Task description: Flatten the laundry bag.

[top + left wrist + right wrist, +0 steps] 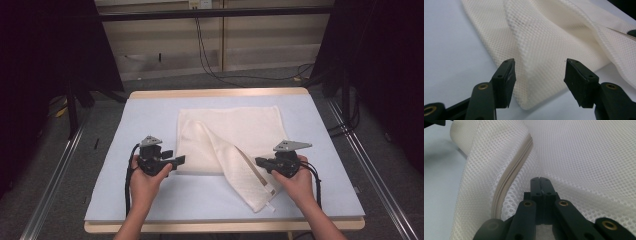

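You are partway through folding the cream mesh laundry bag [227,145] that is lying on the blue-covered desk [150,195], near its middle, and the fold looks as if it is being handed from one side to the other. Your right hand-held gripper [260,162] is pressing its jaws together on the mesh at the bag's right side, just beside the zipper [511,172], and is holding up a flap that is running diagonally from the bag's upper left down past its near edge toward you. Your left hand-held gripper [179,160] is standing with its jaws spread and nothing pinched, just off the bag's near left corner, with the rounded fold of that corner lying ahead between its two fingers [505,80]. Judging from this, the next move is calling for the left one to ease forward, close on that corner, and steady it while the right carries the flap across. The bag is showing a fine honeycomb weave, soft and limp, doubled over itself, with a small tab at its nearest corner.
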